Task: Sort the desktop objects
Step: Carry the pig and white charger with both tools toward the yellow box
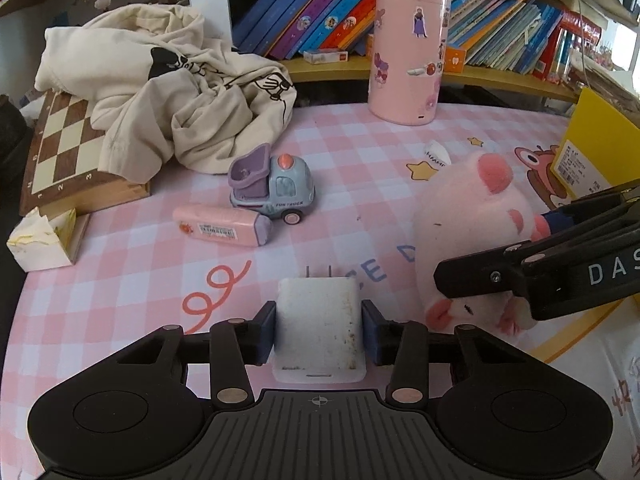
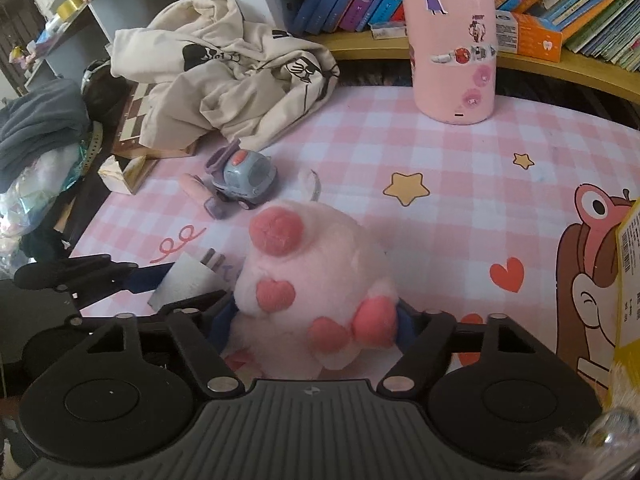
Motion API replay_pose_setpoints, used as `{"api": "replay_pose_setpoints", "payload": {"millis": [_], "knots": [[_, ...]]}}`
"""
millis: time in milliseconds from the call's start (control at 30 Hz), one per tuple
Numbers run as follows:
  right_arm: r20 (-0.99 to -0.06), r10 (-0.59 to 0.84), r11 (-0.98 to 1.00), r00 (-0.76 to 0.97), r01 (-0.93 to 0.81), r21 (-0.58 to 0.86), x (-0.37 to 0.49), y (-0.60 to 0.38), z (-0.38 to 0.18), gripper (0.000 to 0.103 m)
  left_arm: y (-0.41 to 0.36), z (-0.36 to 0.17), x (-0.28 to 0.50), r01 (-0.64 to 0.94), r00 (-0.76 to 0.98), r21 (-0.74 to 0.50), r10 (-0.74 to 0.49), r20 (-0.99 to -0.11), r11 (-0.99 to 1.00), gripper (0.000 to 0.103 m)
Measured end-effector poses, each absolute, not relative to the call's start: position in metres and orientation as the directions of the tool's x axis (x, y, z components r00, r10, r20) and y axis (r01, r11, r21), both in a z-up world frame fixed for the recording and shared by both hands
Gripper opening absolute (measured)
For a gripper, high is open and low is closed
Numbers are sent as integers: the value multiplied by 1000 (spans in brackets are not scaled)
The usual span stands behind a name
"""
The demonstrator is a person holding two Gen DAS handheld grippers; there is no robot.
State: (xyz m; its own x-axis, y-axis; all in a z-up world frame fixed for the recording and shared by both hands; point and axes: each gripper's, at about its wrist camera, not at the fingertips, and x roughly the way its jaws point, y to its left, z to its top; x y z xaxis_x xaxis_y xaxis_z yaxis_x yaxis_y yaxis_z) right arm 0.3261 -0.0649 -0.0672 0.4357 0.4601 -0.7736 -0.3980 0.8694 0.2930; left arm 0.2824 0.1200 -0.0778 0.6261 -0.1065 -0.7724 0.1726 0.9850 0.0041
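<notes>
Left wrist view: the left gripper (image 1: 319, 330) has its two blue-padded fingers (image 1: 265, 334) pressed against the sides of a scuffed white plastic charger block (image 1: 318, 326), prongs pointing away, over the pink-and-white checked table mat (image 1: 360, 168). To its right lies a pink plush pig (image 1: 476, 216), and the black right gripper (image 1: 516, 252) reaches in from the right edge with one finger on each side of the plush. Farther off on the mat stand a blue and purple plastic toy truck (image 1: 272, 184) and, just in front of it and touching, a pink rectangular pencil case (image 1: 222, 228). A crumpled cream cloth garment (image 1: 172, 92) lies partly over a wooden chessboard box (image 1: 68, 152) at the left, with a torn white tissue box (image 1: 42, 238) beside the board. A tall pink cylindrical container with stickers (image 1: 408, 52) stands at the back, before a shelf of leaning books (image 1: 340, 0). A yellow cardboard box (image 1: 592, 144) sits at the right.

Right wrist view: the right gripper (image 2: 316, 328) straddles the plush pig (image 2: 312, 280), its blue pads (image 2: 404, 326) close against the fur at both sides; whether they truly pinch it I cannot tell. The jaws stand fairly wide. The left gripper (image 2: 160, 280) shows at the left, holding the white charger (image 2: 182, 280). The toy truck (image 2: 244, 180) and pink container (image 2: 452, 40) lie beyond.
</notes>
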Motion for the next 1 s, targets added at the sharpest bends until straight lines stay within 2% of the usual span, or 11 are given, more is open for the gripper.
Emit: {"api": "replay_pose_setpoints", "payload": {"millis": [467, 1000], "knots": [[-766, 437, 880, 472, -400, 256, 291, -76, -43, 68, 127, -46, 244, 161, 662, -62, -154, -733, 985, 42], [-743, 383, 908, 550, -374, 191, 195, -101, -17, 69, 120, -9, 166, 236, 708, -79, -227, -669, 969, 42]]}}
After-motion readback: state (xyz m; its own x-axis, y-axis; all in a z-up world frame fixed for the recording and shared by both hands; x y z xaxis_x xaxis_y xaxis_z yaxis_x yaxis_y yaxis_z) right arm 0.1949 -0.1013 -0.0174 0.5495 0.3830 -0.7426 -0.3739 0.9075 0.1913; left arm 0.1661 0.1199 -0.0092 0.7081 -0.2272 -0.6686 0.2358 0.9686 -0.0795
